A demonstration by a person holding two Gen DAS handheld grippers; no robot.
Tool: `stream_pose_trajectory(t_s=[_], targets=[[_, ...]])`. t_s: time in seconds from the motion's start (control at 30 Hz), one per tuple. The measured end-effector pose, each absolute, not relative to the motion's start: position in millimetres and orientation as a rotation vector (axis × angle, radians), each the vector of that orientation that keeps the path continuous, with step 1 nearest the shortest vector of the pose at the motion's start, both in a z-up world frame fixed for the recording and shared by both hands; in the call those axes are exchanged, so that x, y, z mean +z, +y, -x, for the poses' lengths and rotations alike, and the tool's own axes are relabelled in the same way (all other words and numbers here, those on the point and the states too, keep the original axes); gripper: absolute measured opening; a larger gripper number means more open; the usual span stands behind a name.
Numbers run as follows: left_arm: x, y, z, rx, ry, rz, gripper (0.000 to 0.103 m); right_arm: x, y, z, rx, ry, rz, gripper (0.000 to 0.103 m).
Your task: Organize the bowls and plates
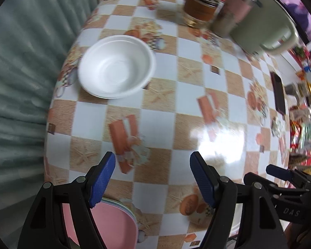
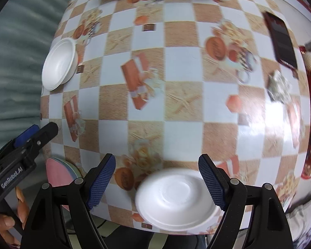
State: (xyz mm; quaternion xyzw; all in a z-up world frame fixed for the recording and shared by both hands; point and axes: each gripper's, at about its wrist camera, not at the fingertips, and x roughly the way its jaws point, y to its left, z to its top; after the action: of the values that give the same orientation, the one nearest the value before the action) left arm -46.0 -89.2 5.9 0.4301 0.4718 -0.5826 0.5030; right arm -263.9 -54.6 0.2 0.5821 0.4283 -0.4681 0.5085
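From the left wrist view, the left gripper (image 1: 152, 178) points steeply down at the table (image 1: 197, 95), its two blue-padded fingers (image 1: 102, 178) spread wide with only checked cloth between them; nothing is held. Taking the white bowl (image 1: 116, 66) as the landmark: it stands upright near the table's left edge, well beyond the fingertips and apart from them. A stack of plates (image 1: 114, 222), pink on top with pale rims showing beneath, lies at the near edge on the gripper's side of the bowl, partly hidden behind the left finger. Far beyond the bowl, at the table's back, stand a brown jar (image 1: 200, 6) and a pale green pot (image 1: 263, 27). To the bowl's far right lies a dark phone (image 1: 278, 91). The right gripper (image 1: 280, 173) shows at the lower right edge, side on.

From the right wrist view, the right gripper (image 2: 157, 178) also points steeply down, its jaws spread and holding nothing. The white bowl (image 2: 59, 63) sits far off at the left edge. Much nearer than the bowl, a white plate (image 2: 176, 199) lies flat at the table's near edge, below and between the open fingers; whether the right pad touches its rim cannot be told. The stack of plates (image 2: 61, 172) lies nearer than the bowl on the same left side. Beside that stack the left gripper (image 2: 36, 129) hangs, gripped by a hand (image 2: 9, 217) at the lower left corner.
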Motion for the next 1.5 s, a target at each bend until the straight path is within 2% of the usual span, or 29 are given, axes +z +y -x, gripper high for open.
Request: stream_pose_trajectory(t_s=[0.53,0.77,1.0,1.23,1.27,1.3,1.33,1.43,1.47,1.5], targets=[[-5,-170,-43,-1.215,1.130,-0.876,0.078,-5,-161,172,-1.079,1.035,-1.291,0.083],[-30,-203,-50,-1.216,1.101,-0.897,0.078,-21,-206,148,-1.107,0.987,-1.298,0.083],[-52,-228,-51,-1.206,1.061,-0.958,0.078,-48,-228,129,-1.108,1.008,-1.292,0.083],[-78,-244,-56,-1.184,1.095,-1.004,0.077,-68,-237,113,-1.096,1.040,-1.285,0.083],[-79,-245,-57,-1.183,1.096,-1.006,0.075,-70,-238,113,-1.093,1.038,-1.294,0.073],[-80,-246,-56,-1.190,1.088,-1.011,0.069,-73,-238,113,-1.079,1.029,-1.316,0.060],[-80,-247,-54,-1.204,1.093,-1.015,0.066,-75,-239,111,-1.081,1.029,-1.323,0.060],[-79,-248,-44,-1.247,1.111,-1.025,0.044,-75,-240,109,-1.048,1.010,-1.323,0.048],[-78,-248,-40,-1.263,1.122,-1.028,0.032,-75,-240,109,-1.026,1.005,-1.326,0.038],[-78,-248,-34,-1.271,1.131,-1.039,0.031,-77,-240,109,-0.996,0.993,-1.344,0.034]])
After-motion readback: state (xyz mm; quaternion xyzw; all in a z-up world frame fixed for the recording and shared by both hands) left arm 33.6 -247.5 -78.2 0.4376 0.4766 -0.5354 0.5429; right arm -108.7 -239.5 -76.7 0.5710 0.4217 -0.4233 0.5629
